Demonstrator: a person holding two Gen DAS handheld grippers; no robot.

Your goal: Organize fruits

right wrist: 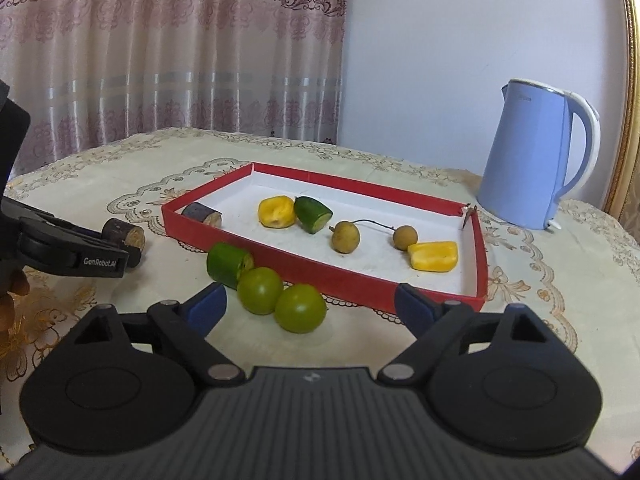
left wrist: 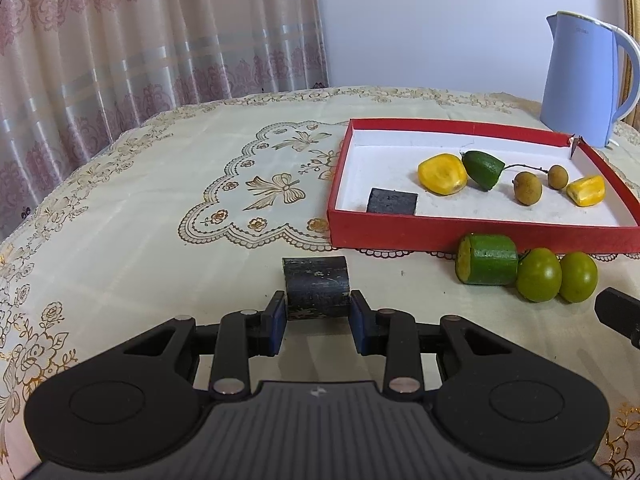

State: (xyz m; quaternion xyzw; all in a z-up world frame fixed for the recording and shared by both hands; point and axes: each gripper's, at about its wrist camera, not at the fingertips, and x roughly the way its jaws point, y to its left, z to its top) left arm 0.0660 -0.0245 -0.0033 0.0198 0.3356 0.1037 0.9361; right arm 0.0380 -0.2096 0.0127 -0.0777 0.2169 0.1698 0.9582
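Note:
My left gripper [left wrist: 318,312] is shut on a short dark cane piece [left wrist: 316,292] just above the tablecloth, left of the red tray [left wrist: 480,234]. The tray holds a second dark piece [left wrist: 392,201], two yellow chunks [left wrist: 442,174], a green cut piece [left wrist: 482,167] and two brown longans [left wrist: 528,188]. Outside its near wall lie a green cut cylinder [right wrist: 228,264] and two round green fruits [right wrist: 260,290]. My right gripper [right wrist: 310,300] stands open low over the cloth. The nearer green fruit [right wrist: 300,308] sits between its blue pads [right wrist: 210,304], touching neither.
A light blue kettle [right wrist: 532,160] stands behind the tray's far right corner. Patterned curtains hang beyond the table's far edge. A gold frame edge runs down the right side. The embroidered tablecloth [left wrist: 160,200] spreads left of the tray.

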